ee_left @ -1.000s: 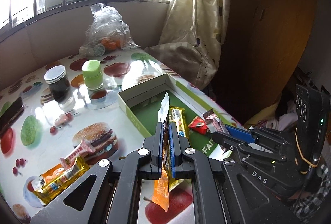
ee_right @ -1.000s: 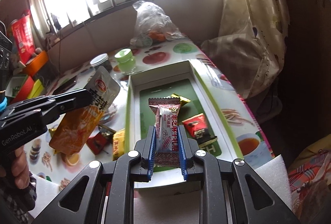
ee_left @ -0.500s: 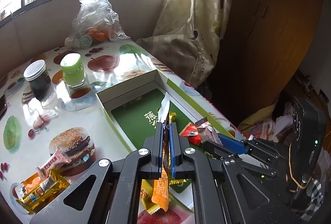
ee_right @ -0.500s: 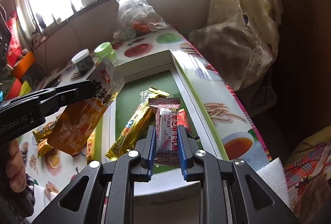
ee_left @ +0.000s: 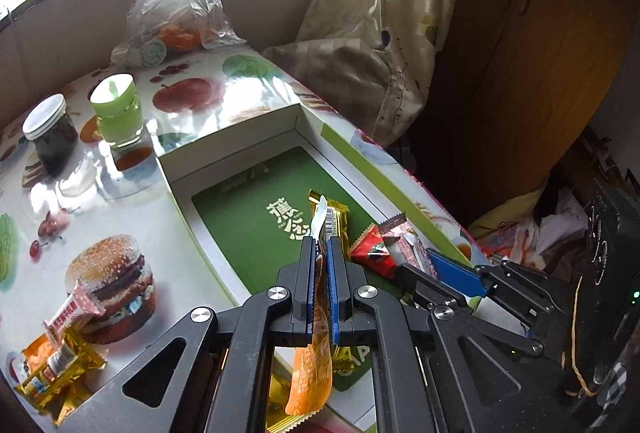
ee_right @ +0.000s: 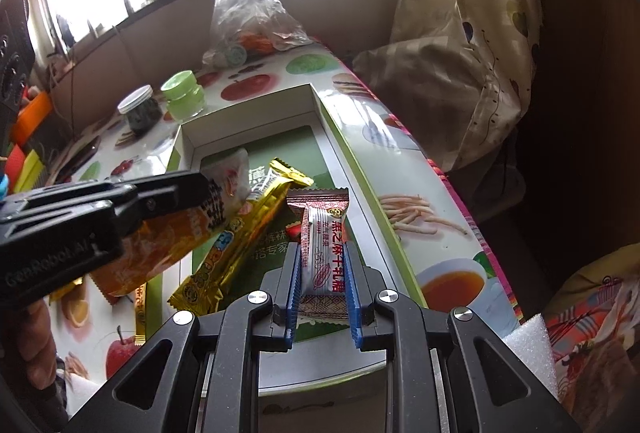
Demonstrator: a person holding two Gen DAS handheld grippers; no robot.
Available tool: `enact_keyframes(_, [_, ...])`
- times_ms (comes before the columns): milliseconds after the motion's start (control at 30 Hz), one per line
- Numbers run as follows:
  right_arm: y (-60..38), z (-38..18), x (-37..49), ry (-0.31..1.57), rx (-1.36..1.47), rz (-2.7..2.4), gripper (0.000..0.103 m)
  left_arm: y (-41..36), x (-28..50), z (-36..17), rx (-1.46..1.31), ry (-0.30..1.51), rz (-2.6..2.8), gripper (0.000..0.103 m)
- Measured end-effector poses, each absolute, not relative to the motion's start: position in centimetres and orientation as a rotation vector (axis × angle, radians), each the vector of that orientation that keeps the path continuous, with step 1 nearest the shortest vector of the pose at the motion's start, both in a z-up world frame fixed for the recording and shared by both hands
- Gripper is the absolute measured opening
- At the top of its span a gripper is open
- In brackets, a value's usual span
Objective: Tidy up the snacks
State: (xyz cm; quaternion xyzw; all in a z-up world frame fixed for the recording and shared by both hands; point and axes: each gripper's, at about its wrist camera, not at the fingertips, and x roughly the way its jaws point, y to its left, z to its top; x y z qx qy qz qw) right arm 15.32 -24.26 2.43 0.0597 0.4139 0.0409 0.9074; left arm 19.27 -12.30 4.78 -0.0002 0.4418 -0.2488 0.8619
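Observation:
A white box with a green floor lies on the table. My left gripper is shut on an orange snack pouch, held over the box's near end. My right gripper is shut on a red-and-white candy bar above the box's near right part. A gold bar and a small red packet lie inside the box.
Several loose snacks lie on the table at the left. A dark jar, a green jar and a plastic bag stand at the back. A curtain hangs by the table's right edge.
Both grippers moved forward over the box with their snacks. The left gripper's pouch now hangs over the box's near end, and the right gripper's bar is farther in.

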Motion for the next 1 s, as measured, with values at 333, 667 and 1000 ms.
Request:
enact_keyframes(333, [-24.6, 2.2, 15.5, 0.847, 0.131, 0.082, 0.019, -13.3, 19.5, 4.4, -0.021, 0.935, -0.537, 0.006])
enact_keyframes(667, [-24.5, 2.2, 15.5, 0.843, 0.130, 0.084, 0.025, -13.6, 19.4, 4.4, -0.036, 0.946, -0.561, 0.008])
enact_keyframes(1000, [-24.5, 2.4, 15.1, 0.847, 0.133, 0.065, 0.031, -13.7, 19.5, 4.1, -0.054, 0.969, -0.577, 0.017])
